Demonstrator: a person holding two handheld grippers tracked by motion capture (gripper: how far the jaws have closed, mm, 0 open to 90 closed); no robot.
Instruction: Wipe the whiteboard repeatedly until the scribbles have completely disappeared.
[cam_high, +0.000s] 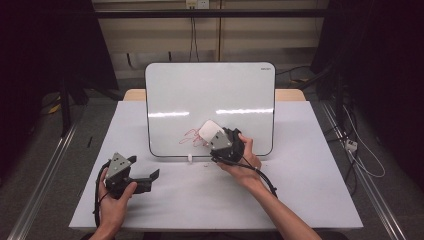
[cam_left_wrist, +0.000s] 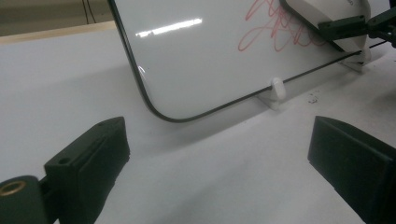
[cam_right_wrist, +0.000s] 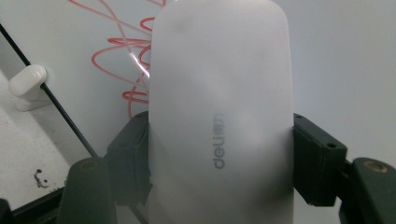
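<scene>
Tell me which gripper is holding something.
The right gripper: its jaws are clamped on a white eraser against the whiteboard scribble. The left gripper rests open on the table, jaws apart.

A lab or recording studio, dim at the edges. Black curtains (cam_high: 380, 75) hang at nine and three o'clock, metal floor rails (cam_high: 45, 170) flank the white table (cam_high: 200, 200), and cables (cam_high: 360, 155) trail at three o'clock.

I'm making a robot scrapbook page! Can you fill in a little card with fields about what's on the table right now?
Board: whiteboard propped upright on the table
Drawing: red scribble low on the board
Right gripper: fingers shut on a white eraser, held against the scribble
Left gripper: open, holding nothing, resting on the table
Board foot: small white clip at the bottom edge
</scene>
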